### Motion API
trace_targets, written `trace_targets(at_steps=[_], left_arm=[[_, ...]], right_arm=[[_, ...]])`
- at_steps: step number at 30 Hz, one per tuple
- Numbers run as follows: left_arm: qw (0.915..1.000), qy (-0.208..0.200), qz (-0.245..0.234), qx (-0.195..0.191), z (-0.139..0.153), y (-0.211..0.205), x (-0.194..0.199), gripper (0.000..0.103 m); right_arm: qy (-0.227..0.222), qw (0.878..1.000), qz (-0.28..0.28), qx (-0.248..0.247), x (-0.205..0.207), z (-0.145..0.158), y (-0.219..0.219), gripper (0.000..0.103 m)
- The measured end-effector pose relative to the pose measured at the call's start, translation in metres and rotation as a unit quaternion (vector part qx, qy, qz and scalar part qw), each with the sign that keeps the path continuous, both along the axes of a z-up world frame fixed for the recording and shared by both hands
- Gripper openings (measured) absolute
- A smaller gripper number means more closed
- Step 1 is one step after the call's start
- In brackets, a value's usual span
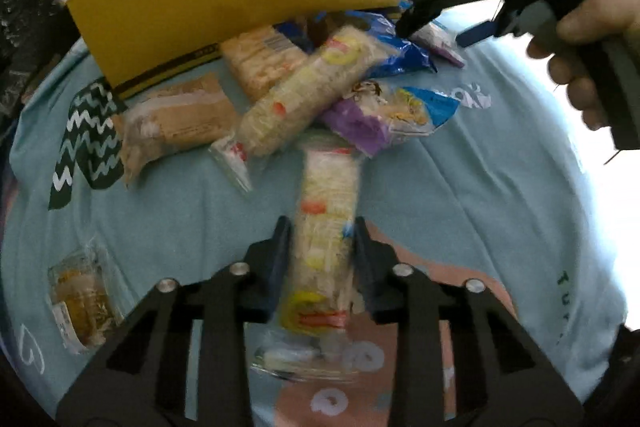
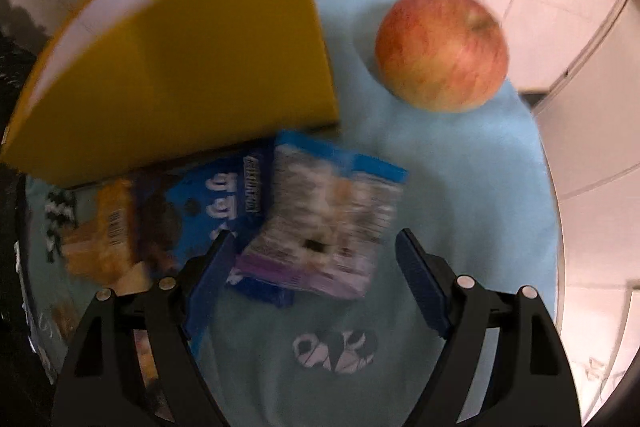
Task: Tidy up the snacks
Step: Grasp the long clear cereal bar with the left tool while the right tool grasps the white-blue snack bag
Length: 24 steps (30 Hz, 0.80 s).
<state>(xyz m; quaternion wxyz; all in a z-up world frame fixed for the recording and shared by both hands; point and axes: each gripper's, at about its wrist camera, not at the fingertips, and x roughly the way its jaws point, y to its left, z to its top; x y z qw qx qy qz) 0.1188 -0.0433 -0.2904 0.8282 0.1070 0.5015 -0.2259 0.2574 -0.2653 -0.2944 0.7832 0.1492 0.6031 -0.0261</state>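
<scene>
My left gripper [image 1: 320, 235] is shut on a long clear pack of pale crackers [image 1: 326, 223] and holds it over the blue cloth. A pile of snack packs lies ahead by the yellow box [image 1: 224, 3]: a second cracker pack [image 1: 308, 95], a brown pack [image 1: 180, 119], a purple and blue pack [image 1: 384, 111]. My right gripper [image 2: 316, 251] is open above a small blue and purple snack pack [image 2: 324, 223]; it also shows in the left wrist view [image 1: 408, 23] at the pile's far side. The yellow box [image 2: 180, 67] stands just beyond.
A red apple [image 2: 440, 47] sits on the light blue cloth [image 2: 460, 187] right of the box. A blue cookie pack [image 2: 208, 211] and an orange pack [image 2: 104, 239] lie left of my right gripper. A small clear pack [image 1: 84, 299] lies at the left.
</scene>
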Motion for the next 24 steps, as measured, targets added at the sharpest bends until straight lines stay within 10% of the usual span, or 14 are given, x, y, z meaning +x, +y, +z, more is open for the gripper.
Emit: trace_targets(at_steps=[2, 4, 10, 15, 19, 24], left_arm=[[0.9999, 0.007, 0.005, -0.009, 0.002, 0.006, -0.001, 0.029], [0.9998, 0.008, 0.009, -0.015, 0.004, 0.013, -0.005, 0.029], [0.999, 0.002, 0.027, -0.036, 0.017, 0.032, -0.011, 0.029], [0.9987, 0.0, 0.029, -0.042, 0.028, 0.05, -0.01, 0.029], [0.9986, 0.01, 0.037, -0.037, 0.024, 0.058, -0.008, 0.029], [0.9983, 0.015, 0.042, -0.038, 0.019, 0.051, -0.01, 0.029]], right_arm=[[-0.006, 1.0, 0.027, 0.007, 0.002, 0.003, 0.004, 0.071], [-0.014, 0.996, 0.077, 0.035, 0.0, 0.01, 0.013, 0.022], [-0.029, 0.996, 0.07, 0.055, -0.027, 0.022, -0.003, 0.017], [-0.017, 0.998, 0.041, 0.05, -0.046, 0.025, -0.021, 0.019], [-0.04, 0.998, 0.05, -0.002, -0.049, 0.037, -0.018, 0.074], [-0.07, 0.995, 0.067, 0.001, -0.032, 0.058, -0.012, 0.084]])
